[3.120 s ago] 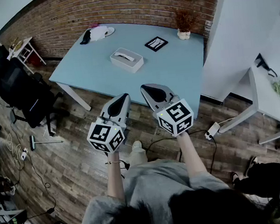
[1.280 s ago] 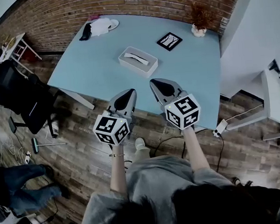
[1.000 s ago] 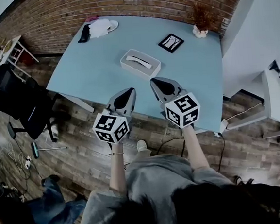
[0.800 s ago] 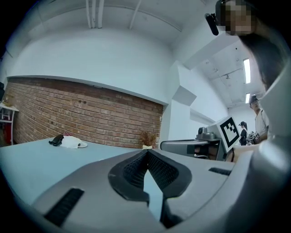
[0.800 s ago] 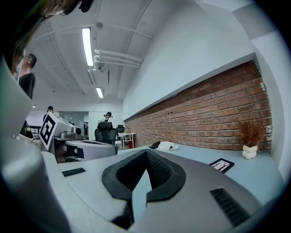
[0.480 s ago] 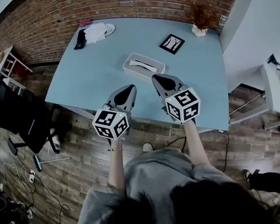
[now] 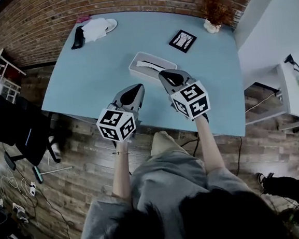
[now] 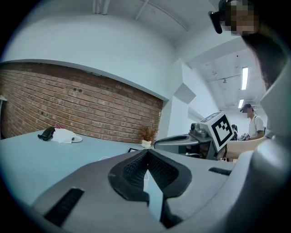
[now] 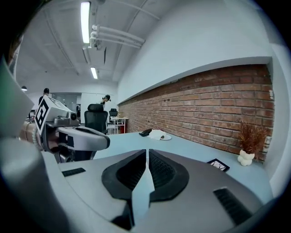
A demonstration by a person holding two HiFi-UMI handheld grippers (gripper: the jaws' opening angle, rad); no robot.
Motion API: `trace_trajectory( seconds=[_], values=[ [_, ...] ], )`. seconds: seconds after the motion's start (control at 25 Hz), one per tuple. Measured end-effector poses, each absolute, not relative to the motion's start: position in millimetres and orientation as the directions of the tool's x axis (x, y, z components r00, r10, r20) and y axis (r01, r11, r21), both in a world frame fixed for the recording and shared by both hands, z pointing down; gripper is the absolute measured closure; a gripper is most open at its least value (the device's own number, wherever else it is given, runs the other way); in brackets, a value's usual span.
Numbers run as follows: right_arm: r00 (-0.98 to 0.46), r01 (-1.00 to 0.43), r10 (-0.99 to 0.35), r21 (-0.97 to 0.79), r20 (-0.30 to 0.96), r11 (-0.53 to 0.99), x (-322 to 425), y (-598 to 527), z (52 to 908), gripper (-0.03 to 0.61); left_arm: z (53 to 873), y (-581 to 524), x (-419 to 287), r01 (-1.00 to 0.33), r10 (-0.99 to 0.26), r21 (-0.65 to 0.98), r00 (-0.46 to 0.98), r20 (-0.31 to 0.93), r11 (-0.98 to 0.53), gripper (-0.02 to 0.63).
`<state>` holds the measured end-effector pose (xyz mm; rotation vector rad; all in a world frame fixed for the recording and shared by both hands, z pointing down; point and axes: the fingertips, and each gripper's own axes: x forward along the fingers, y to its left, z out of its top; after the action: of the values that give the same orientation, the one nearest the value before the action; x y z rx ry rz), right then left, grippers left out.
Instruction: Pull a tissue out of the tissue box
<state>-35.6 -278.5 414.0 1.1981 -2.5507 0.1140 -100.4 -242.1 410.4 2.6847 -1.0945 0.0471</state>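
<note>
Both grippers have come forward over the table point(image 7: 93, 69) since half a second ago. The box point(image 7: 140, 70), then well ahead, now lies at the nose of the right one.

Head view: the right gripper point(image 7: 162, 74) reaches over the box's near right corner; whether it touches I cannot tell. The tissue point(image 7: 149, 64) lies in the slot just ahead and left of that tip. The left gripper point(image 7: 136, 87) hangs alongside, short of the box, which sits ahead and to its right.

Left gripper view: the left gripper point(image 8: 146, 153) has its jaws pressed together with nothing between them. The right gripper point(image 8: 182, 142) shows close on its right, a plant point(image 8: 146, 134) far ahead, and a cloth point(image 8: 63, 135) far ahead to the left.

Right gripper view: the right gripper point(image 9: 148, 151) is likewise closed and empty. The left gripper point(image 9: 84, 136) sits to its left. A card point(image 9: 218, 164) and the plant point(image 9: 248, 145) stand ahead to its right, by the brick wall point(image 9: 204, 109).
</note>
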Motion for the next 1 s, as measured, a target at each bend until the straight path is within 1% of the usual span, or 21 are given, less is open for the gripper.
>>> trace_trajectory(
  seconds=[0.2, 0.32, 0.6, 0.8, 1.0],
  values=[
    [-0.578, -0.740, -0.710, 0.107, 0.402, 0.664, -38, -307, 439, 0.575, 428, -261, -104, -0.697, -0.682, 0.228, 0.715, 0.152, -0.680, 0.611],
    [-0.569, -0.710, -0.677, 0.136, 0.467, 0.690, -39, -323, 456, 0.534, 438, -272, -105, -0.700, -0.681, 0.243, 0.712, 0.170, -0.671, 0.611],
    [-0.562, -0.661, -0.619, 0.153, 0.549, 0.735, -50, -353, 484, 0.500, 463, -297, -103, -0.703, -0.674, 0.280, 0.709, 0.207, -0.654, 0.611],
    [-0.528, -0.623, -0.579, 0.180, 0.621, 0.761, -53, -368, 508, 0.471, 480, -309, -103, -0.705, -0.667, 0.307, 0.707, 0.234, -0.640, 0.611],
    [-0.494, -0.599, -0.553, 0.198, 0.671, 0.776, -55, -379, 526, 0.463, 494, -317, -105, -0.707, -0.661, 0.327, 0.705, 0.257, -0.627, 0.611]
  ],
)
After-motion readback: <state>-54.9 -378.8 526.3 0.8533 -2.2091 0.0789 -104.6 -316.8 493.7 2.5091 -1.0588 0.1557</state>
